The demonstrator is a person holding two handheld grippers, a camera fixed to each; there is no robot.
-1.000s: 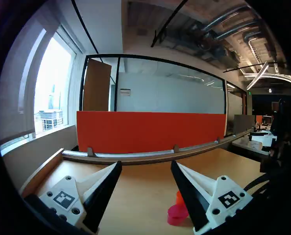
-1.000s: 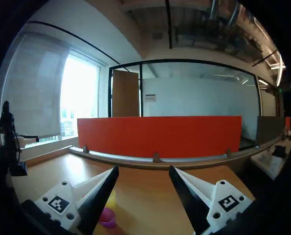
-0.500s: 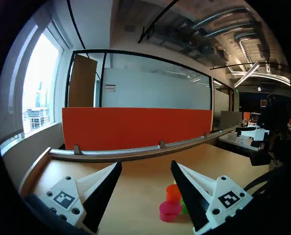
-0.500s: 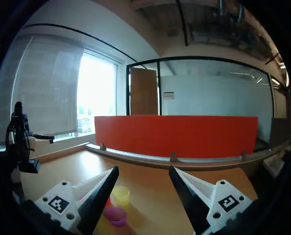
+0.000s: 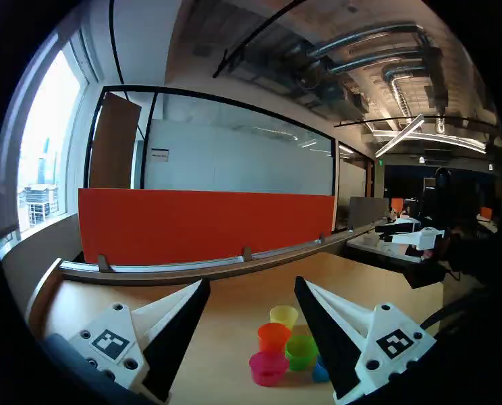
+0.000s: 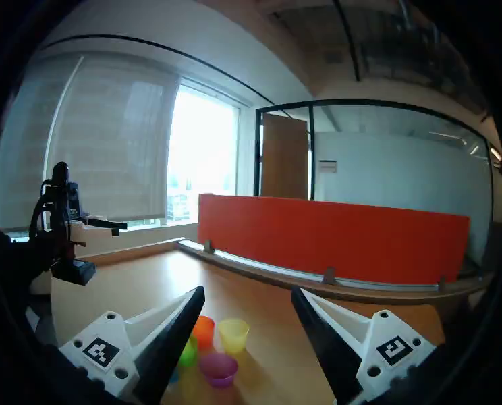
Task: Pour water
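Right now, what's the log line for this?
left gripper open, empty | right gripper open, empty | five coloured cups clustered on desk | pouring not begun

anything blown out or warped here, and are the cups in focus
Right gripper view: the window is blown out to white and the orange partition bows with the fisheye. Left gripper view: the window is overexposed too, the image's right side is dim, the cups look sharp.

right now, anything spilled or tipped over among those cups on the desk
Nothing stands out. The yellow cup, orange cup, green cup and pink cup stand upright, clustered on the wooden desk, with no spill visible.
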